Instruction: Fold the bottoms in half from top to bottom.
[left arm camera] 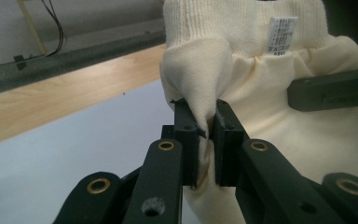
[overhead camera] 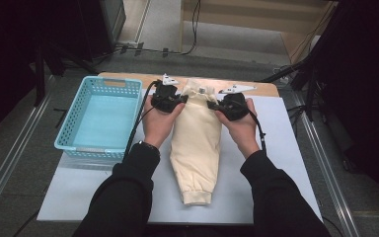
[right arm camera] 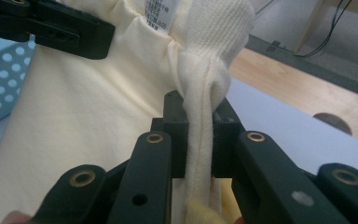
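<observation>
One blue basket (overhead camera: pixel 101 118) sits at the left of the table (overhead camera: pixel 276 163), and one cream garment (overhead camera: pixel 196 143) lies lengthwise down the middle, its ribbed cuff toward the person. Two tools hold its far end, one at each corner of the gathered waistband.

The left tool (overhead camera: pixel 177 98) is gripped in the left hand (overhead camera: pixel 159 121), forearm reaching straight forward beside the basket; the right tool (overhead camera: pixel 216 105) sits in the right hand (overhead camera: pixel 241 127), mirrored on the other side.

The left tool's own view shows its jaws (left arm camera: pixel 204 135) closed on a pinched fold of the waistband edge, with one white care label (left arm camera: pixel 281 35) (print too small to read) sewn inside. In the right tool's view the jaws (right arm camera: pixel 199 140) clamp a bunched seam, and the basket's perforated wall (right arm camera: pixel 0 79) appears at the left. The garment looks like trousers folded in half, though I cannot be sure.
</observation>
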Tool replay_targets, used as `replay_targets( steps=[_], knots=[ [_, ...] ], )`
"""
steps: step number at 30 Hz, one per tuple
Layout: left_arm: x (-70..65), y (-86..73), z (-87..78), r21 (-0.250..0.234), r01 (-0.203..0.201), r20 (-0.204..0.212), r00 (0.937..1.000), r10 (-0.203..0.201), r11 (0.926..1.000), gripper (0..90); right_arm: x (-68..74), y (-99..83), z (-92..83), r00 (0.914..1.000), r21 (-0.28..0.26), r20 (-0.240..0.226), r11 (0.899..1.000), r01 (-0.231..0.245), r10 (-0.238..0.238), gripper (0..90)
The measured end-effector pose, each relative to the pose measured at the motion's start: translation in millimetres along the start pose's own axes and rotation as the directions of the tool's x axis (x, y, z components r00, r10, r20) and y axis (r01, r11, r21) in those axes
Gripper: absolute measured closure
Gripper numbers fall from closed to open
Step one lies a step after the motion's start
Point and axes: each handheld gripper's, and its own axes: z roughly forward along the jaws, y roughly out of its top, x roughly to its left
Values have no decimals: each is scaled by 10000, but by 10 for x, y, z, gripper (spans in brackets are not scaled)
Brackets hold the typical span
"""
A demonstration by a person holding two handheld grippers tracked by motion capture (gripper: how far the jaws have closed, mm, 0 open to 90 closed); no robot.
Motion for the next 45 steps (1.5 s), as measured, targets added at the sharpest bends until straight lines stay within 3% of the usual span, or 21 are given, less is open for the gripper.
replay_targets(
  steps=[5, 10, 14, 20, 25, 31, 45],
  knots=[
    [35, 123, -70, -617, -127, 25, 9999, 128, 9980, 834, -17, 137, -63, 9997, -485, 54, 9986, 228, -225, 779],
    [48, 209, -111, -921, -158, 8, 9999, 160, 9956, 833, -30, 258, -98, 9988, -766, 232, 9960, 449, -433, 779],
    [33, 181, -137, -955, -352, 18, 9994, 355, 9948, 830, -26, 270, -110, 9972, -894, 340, 9935, 698, -670, 773],
    [16, -5, -62, -696, -497, 207, 9985, 513, 9963, 827, -110, 110, 19, 9959, -490, 66, 9947, 903, -901, 768],
    [20, -122, -30, -668, -408, 361, 9984, 433, 9969, 821, -120, 6, 77, 9849, -647, 190, 9828, 1730, -1721, 768],
    [-31, -214, -28, -587, -533, 490, 9972, 562, 9968, 818, -94, -137, 76, 9870, -833, 272, 9835, 1604, -1586, 763],
    [-139, -452, -64, -504, -878, 749, 9930, 914, 9949, 812, 17, -474, 26, 9806, -1072, 501, 9751, 1941, -1897, 762]
  ],
)
